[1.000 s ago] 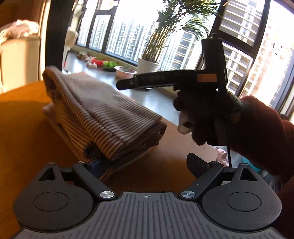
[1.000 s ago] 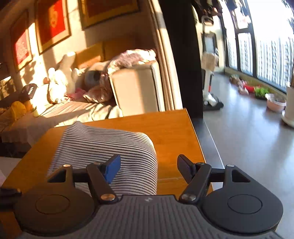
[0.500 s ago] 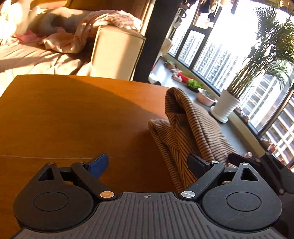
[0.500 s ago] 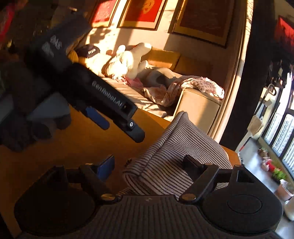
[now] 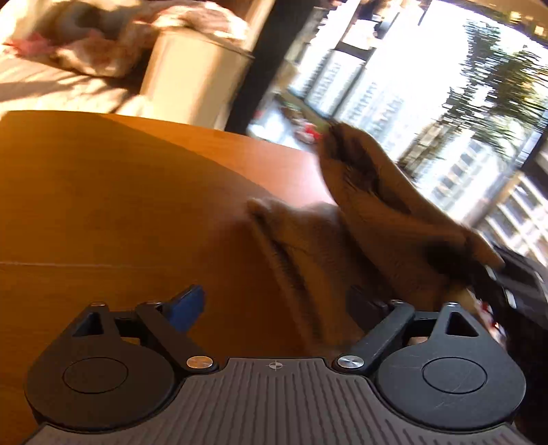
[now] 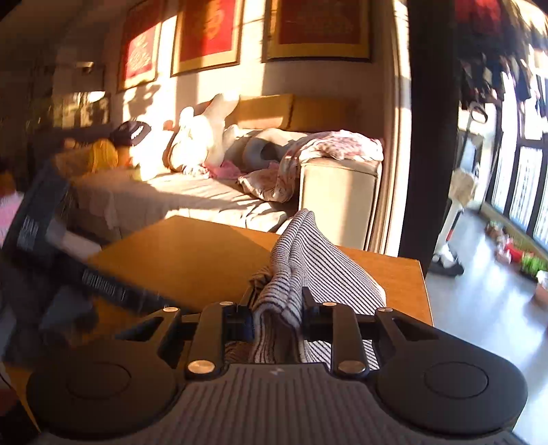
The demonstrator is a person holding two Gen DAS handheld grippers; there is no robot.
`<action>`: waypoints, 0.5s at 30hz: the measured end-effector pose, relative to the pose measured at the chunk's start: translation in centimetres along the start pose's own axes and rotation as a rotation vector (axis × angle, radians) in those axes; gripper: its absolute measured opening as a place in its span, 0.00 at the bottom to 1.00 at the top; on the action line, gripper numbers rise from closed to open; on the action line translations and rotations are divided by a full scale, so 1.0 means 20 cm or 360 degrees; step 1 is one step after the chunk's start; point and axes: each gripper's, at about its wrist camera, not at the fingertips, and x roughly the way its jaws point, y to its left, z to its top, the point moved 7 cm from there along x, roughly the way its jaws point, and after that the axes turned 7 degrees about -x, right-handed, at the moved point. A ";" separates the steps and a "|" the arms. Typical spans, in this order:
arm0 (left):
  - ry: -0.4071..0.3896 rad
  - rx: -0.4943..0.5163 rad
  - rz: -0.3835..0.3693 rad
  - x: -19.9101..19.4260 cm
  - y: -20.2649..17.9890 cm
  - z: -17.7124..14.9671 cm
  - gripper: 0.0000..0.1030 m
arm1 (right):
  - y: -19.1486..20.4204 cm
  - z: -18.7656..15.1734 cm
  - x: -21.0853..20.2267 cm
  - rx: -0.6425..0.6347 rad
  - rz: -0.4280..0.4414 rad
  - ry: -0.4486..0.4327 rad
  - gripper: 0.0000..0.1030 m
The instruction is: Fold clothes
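On the orange-brown wooden table (image 5: pixel 102 205), in the left wrist view, the folded striped knit garment (image 5: pixel 359 212) lies toward the right edge, with one part raised up into a peak. This view is blurred, so the stripes are hard to see. The black left gripper (image 5: pixel 274 304) has its two fingers wide apart, the blue pad (image 5: pixel 186 306) on one side and the dark finger (image 5: pixel 364 303) touching the cloth on the other side; nothing is pinched between them. At the right border a dark part of the right gripper (image 5: pixel 513 280) touches the end of the garment. Behind the table stand a beige sofa arm (image 5: pixel 195 72) and large windows (image 5: pixel 394 85).

Seen from the right wrist, the right gripper (image 6: pixel 277 316) is clamped on a bunched fold of the white and dark striped garment (image 6: pixel 308 260), which rises between its fingers and falls toward the far right corner of the table (image 6: pixel 188 260). At the left side the blurred black body of the left gripper (image 6: pixel 78 270) is over the table's left edge. Beyond the table there is a sofa (image 6: pixel 191 191) with soft toys and a pink blanket (image 6: pixel 339 143), and red framed pictures (image 6: pixel 209 30) hang on the wall.
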 end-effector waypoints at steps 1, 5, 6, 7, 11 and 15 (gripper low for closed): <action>0.0032 0.0053 -0.0060 0.03 -0.05 -0.03 0.78 | -0.04 0.01 -0.01 0.0071 0.0031 -0.0003 0.21; 0.0158 0.0238 -0.0176 0.15 -0.24 -0.18 0.74 | -0.12 0.04 0.04 0.0338 0.0224 0.0028 0.20; 0.0165 0.0270 -0.0173 0.18 -0.26 -0.20 0.75 | -0.09 0.02 0.09 0.0363 0.0283 0.0076 0.20; 0.0149 0.0304 -0.0173 0.20 -0.29 -0.22 0.79 | -0.07 0.00 0.13 0.0388 0.0341 0.0124 0.20; 0.0156 0.0372 -0.0174 0.20 -0.32 -0.25 0.85 | 0.04 -0.13 0.29 0.0370 0.0456 0.0268 0.20; 0.0186 0.0451 -0.0173 0.11 -0.29 -0.25 0.86 | 0.06 -0.13 0.29 0.0277 0.0415 0.0211 0.20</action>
